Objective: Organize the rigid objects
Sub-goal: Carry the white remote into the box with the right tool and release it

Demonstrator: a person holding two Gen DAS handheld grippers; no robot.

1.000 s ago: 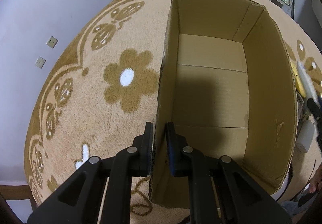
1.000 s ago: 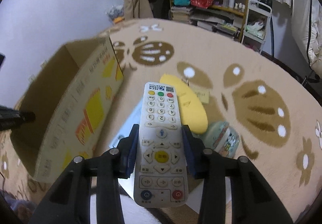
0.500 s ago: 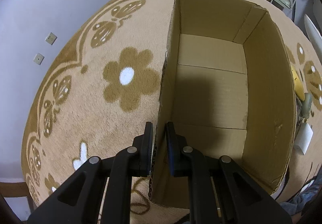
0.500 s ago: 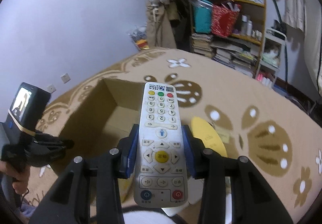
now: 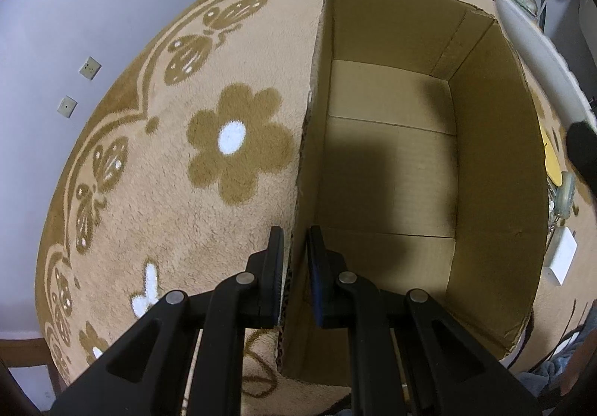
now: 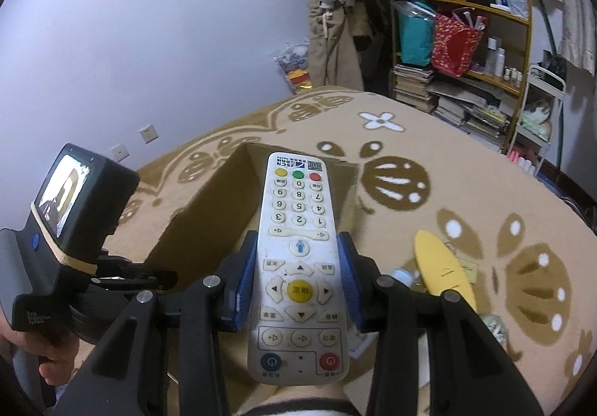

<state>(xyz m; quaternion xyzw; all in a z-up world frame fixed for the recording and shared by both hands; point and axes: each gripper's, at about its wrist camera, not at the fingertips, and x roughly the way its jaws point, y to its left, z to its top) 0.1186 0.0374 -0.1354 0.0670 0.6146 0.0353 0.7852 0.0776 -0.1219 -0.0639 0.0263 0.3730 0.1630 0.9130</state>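
An open cardboard box stands on the patterned carpet, nothing inside it. My left gripper is shut on the box's near left wall, one finger outside and one inside. My right gripper is shut on a white remote control, buttons up, held in the air over the box's right side. The remote's pale underside shows above the box's right wall in the left wrist view. The left gripper's body with its small screen shows at the left of the right wrist view.
On the carpet right of the box lie a yellow banana-shaped object, a round tin, a white block and a small bottle. A cluttered shelf with bags and books stands at the back. A purple wall bounds the left.
My right gripper has risen and swung left with the remote, from beside the box to over it. The left gripper stays clamped on the box wall.
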